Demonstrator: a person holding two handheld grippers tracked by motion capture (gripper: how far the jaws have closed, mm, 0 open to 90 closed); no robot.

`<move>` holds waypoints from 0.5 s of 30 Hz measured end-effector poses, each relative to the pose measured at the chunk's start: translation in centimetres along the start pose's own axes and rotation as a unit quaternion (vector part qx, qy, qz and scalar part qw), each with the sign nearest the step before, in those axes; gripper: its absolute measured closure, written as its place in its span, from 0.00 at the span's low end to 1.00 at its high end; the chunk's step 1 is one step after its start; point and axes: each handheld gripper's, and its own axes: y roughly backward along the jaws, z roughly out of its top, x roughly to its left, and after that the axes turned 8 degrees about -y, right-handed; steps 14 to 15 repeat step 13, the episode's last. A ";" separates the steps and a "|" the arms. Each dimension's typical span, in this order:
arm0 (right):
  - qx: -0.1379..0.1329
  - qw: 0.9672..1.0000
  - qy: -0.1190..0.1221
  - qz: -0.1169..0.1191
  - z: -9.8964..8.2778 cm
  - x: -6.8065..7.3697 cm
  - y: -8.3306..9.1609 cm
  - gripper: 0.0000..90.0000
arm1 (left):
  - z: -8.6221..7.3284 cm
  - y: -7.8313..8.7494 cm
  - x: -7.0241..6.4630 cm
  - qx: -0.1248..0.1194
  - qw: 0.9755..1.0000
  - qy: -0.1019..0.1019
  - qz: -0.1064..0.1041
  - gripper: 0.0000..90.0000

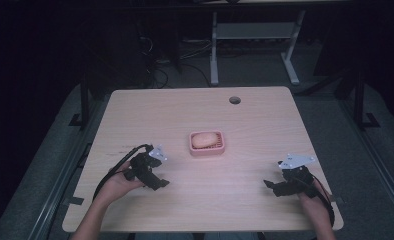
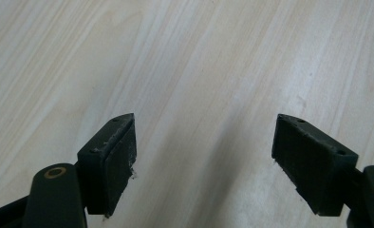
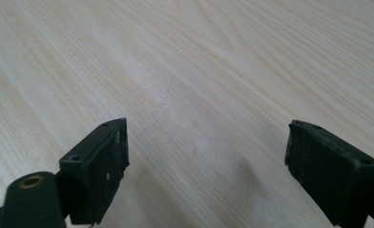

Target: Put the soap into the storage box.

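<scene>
We hold our left gripper point(image 1: 160, 183) and right gripper point(image 1: 271, 186) low over the near worktop point(image 1: 245, 125), both sets of jaws released and holding nothing. The pink soap dish point(image 1: 207, 149) with its soap point(image 1: 205, 140) sits between them, farther away at the centre.

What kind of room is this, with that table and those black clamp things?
Probably a lab or workshop set up for recording, not a home. A bare wooden table stands in a dark room, another desk's white frame and loose cables sit behind it, and a person holds the left gripper and right gripper.
</scene>
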 end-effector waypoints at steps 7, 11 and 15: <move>0.003 1.000 -0.001 0.000 0.0 0.0 0.0 0.15 | -1.0 0.4 -0.5 -0.006 1.000 0.006 0.007 0.25; 0.002 1.000 0.000 0.001 0.0 0.1 0.0 0.15 | -1.8 0.9 -0.9 -0.020 1.000 0.013 0.016 0.25; -0.001 1.000 0.005 0.001 0.0 0.0 -0.1 0.16 | -2.3 1.2 -1.2 -0.024 0.999 0.013 0.023 0.25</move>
